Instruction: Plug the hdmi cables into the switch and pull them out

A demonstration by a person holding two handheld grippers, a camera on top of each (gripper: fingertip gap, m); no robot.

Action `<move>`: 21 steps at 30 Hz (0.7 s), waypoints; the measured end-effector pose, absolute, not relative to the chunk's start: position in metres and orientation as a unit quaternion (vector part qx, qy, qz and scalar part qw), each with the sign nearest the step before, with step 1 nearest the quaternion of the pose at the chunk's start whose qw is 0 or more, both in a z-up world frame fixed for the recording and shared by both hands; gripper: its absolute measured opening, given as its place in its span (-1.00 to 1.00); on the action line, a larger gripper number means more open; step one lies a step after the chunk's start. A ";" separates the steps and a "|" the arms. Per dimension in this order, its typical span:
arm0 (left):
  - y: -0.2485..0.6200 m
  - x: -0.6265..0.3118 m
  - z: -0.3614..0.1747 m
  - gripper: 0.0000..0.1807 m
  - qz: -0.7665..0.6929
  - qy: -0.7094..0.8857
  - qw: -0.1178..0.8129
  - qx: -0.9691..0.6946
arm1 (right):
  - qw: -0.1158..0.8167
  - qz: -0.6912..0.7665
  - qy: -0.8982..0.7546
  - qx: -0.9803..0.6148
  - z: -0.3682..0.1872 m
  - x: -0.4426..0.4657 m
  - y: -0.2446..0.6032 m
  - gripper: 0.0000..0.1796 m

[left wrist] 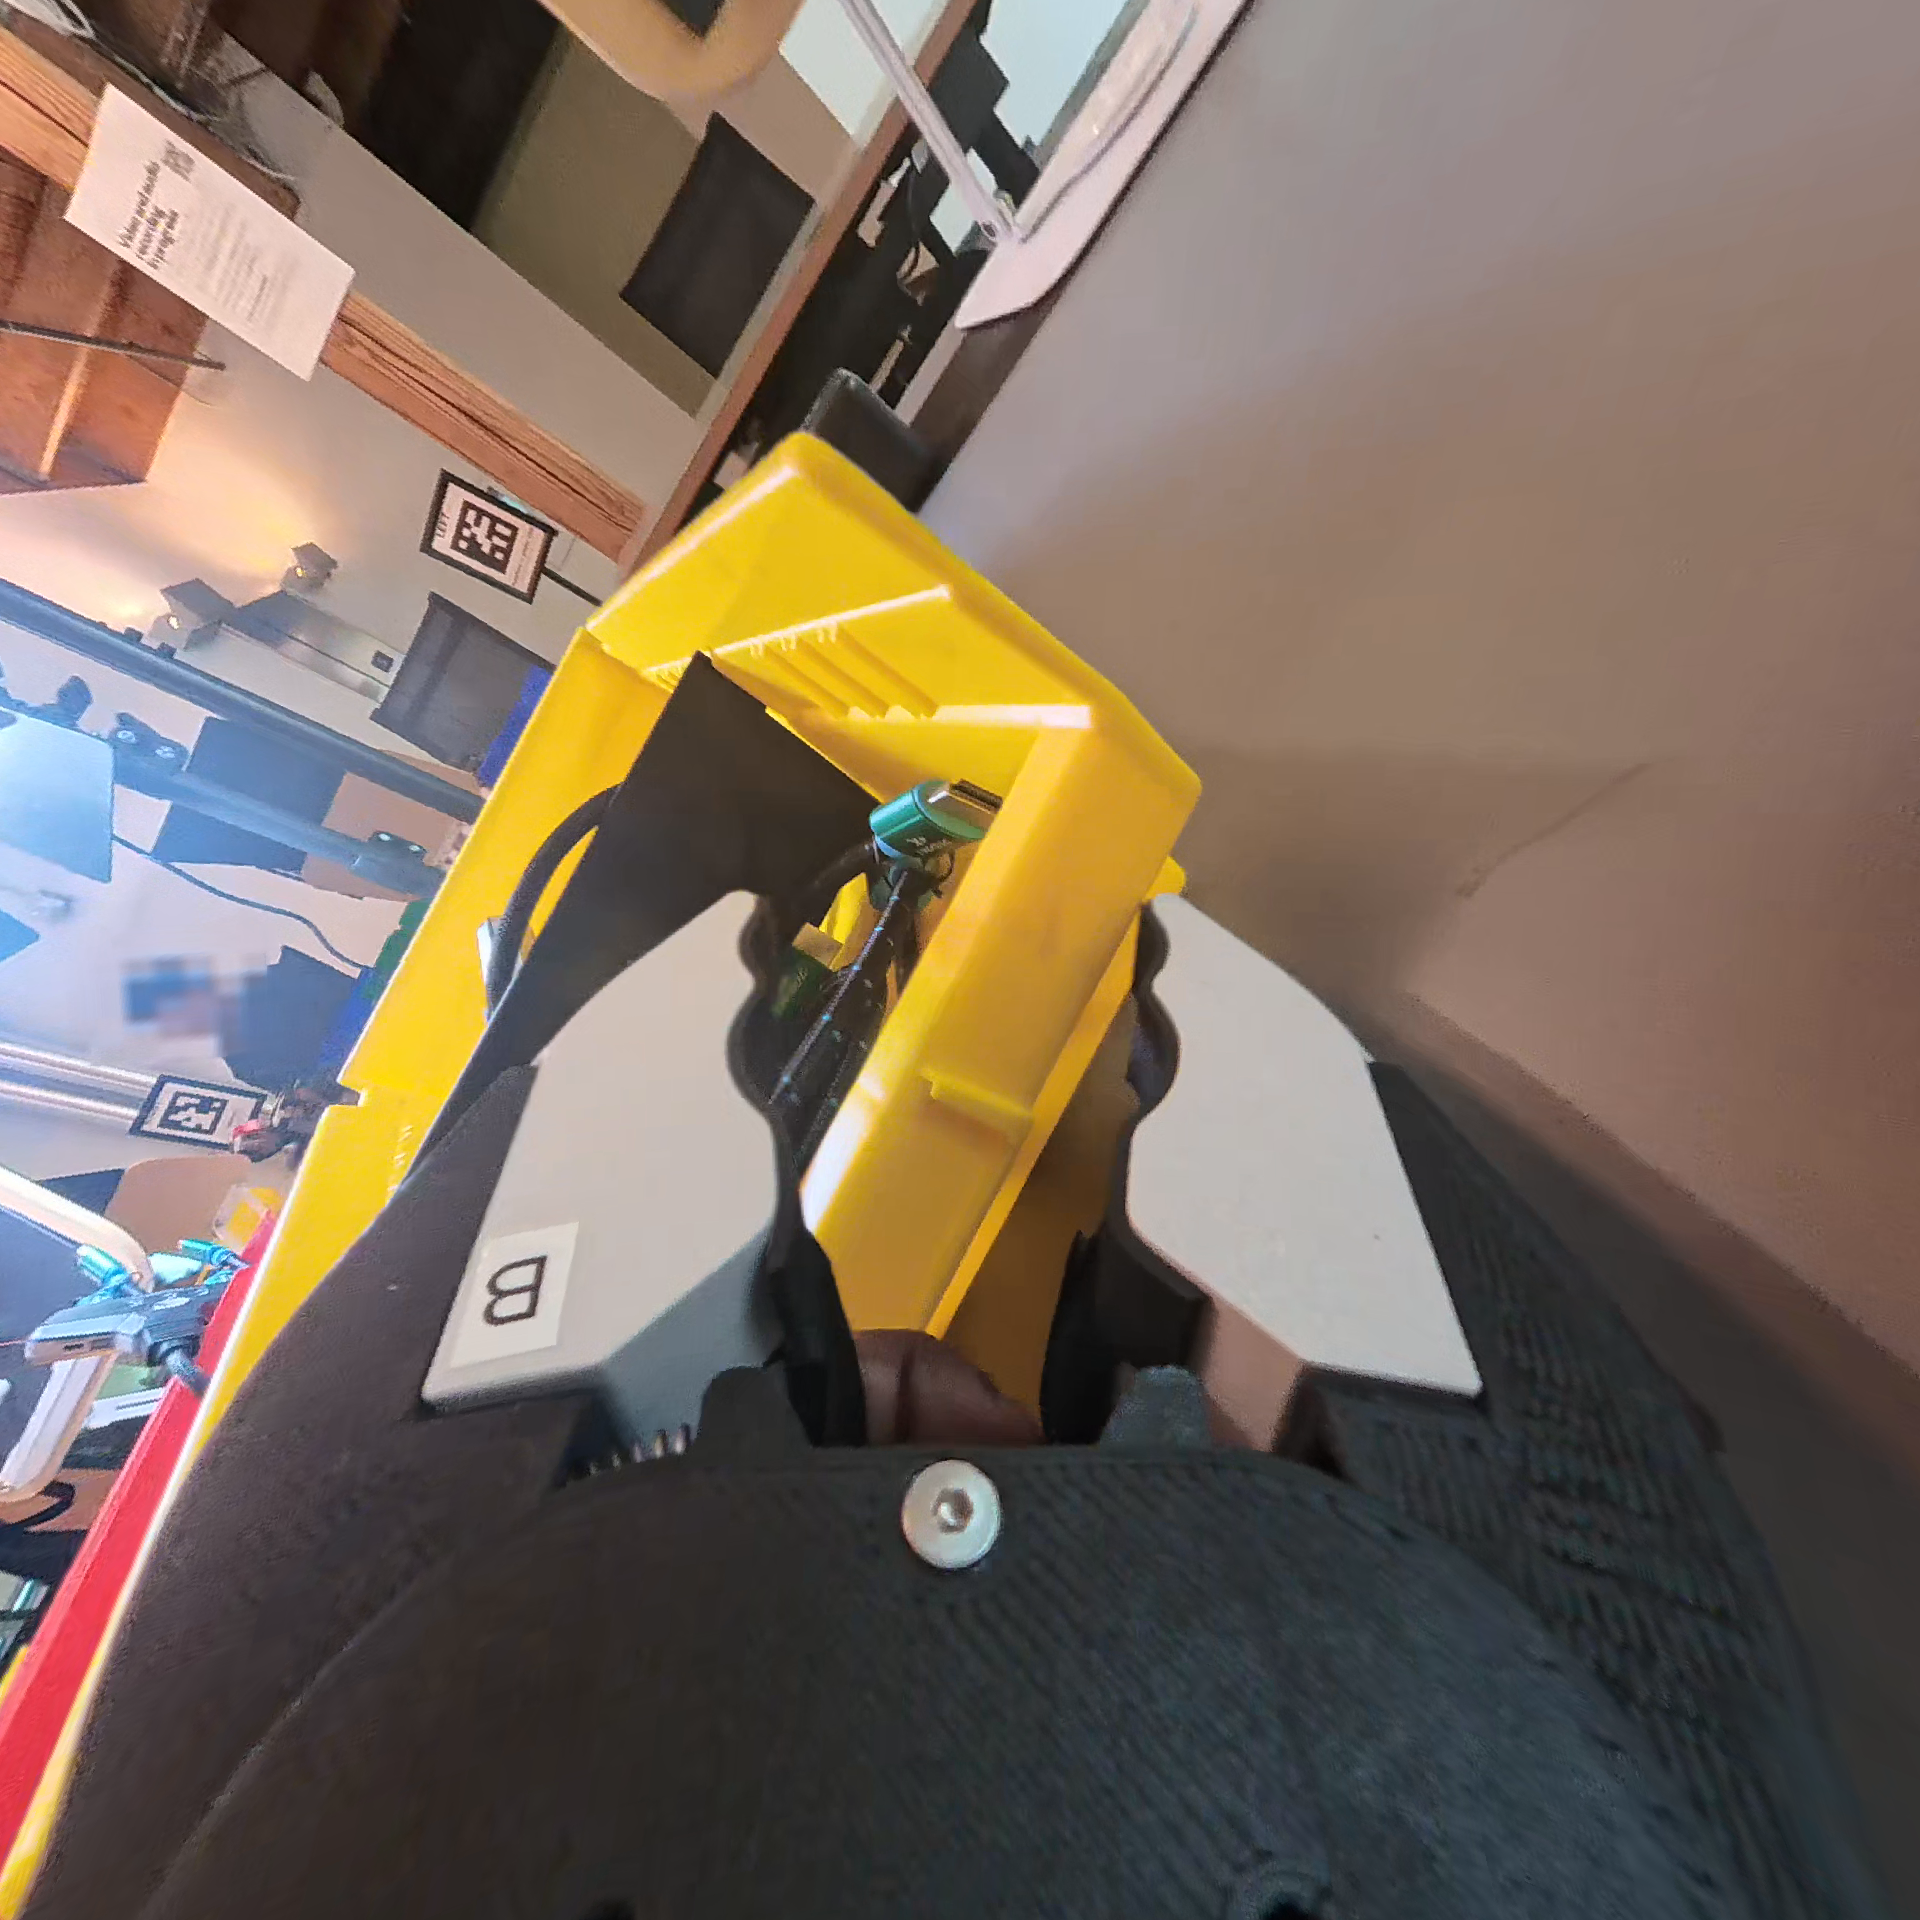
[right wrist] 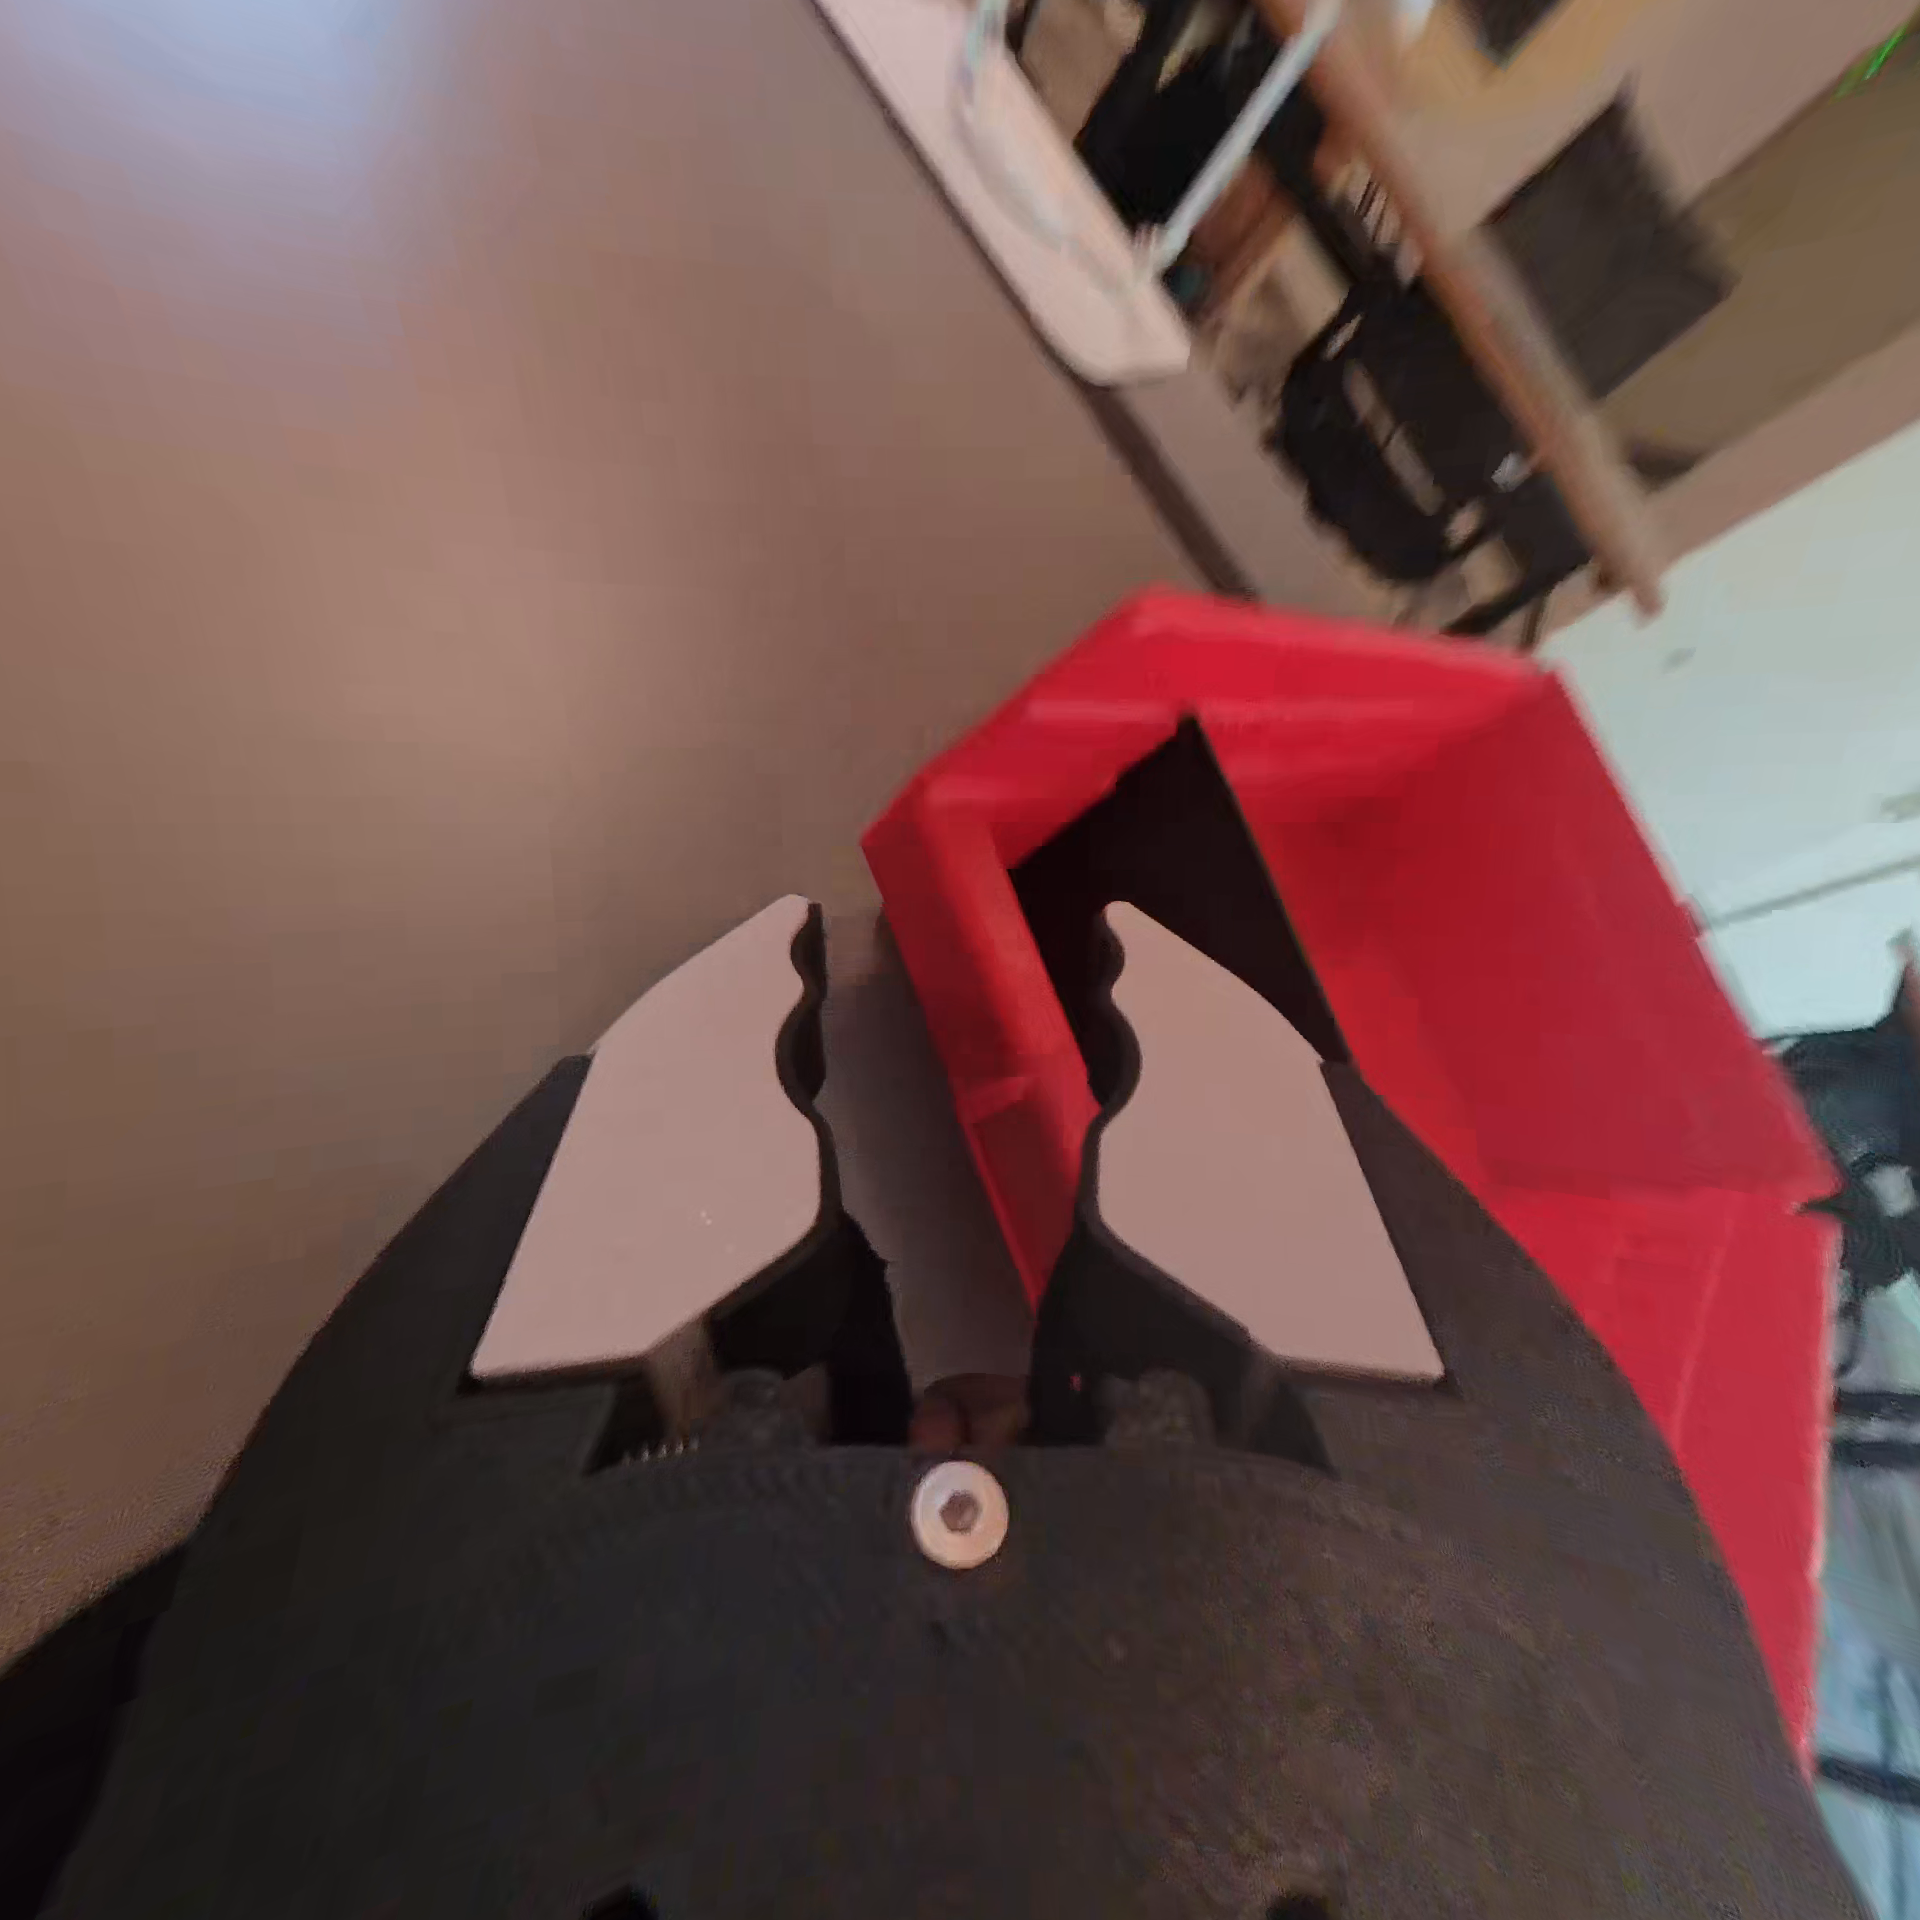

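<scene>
My left gripper [left wrist: 951, 914] is shut on the near side wall of a yellow bin [left wrist: 935, 644]: one finger is inside the bin, the other outside. Inside lie a green-shelled cable plug [left wrist: 925, 821] and a dark braided cable [left wrist: 842, 997]. My right gripper [right wrist: 961, 914] is shut on the side wall of a red bin [right wrist: 1455, 935], with a thin strip of table showing beside the outer finger. The red bin's inside looks dark, and its contents are hidden. I see no switch in either view.
Both bins rest on or just above a grey-brown table [left wrist: 1455, 623], which also shows in the right wrist view [right wrist: 416, 520]. The red bin's edge [left wrist: 114, 1558] lies beside the yellow one. A white tray [right wrist: 1049, 239] sits at the table's far edge. Shelves and desks stand beyond.
</scene>
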State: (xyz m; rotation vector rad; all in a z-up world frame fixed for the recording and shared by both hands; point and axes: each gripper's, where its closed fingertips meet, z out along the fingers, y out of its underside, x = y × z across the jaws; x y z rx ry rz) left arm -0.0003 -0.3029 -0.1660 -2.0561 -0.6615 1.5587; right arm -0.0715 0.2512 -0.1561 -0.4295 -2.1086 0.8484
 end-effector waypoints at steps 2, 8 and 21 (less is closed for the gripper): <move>-0.304 -0.003 -0.163 -0.18 0.572 -0.246 0.245 -0.743 | 0.450 0.370 -0.803 -0.129 -0.141 -0.065 0.234 -0.46; -0.312 -0.009 -0.166 -0.17 0.577 -0.254 0.229 -0.742 | 0.509 0.484 -0.711 -0.031 -0.110 -0.042 0.168 -0.46; -0.337 -0.012 -0.169 -0.11 0.577 -0.279 0.182 -0.746 | 0.584 0.356 -0.727 -0.060 -0.142 -0.078 0.139 -0.48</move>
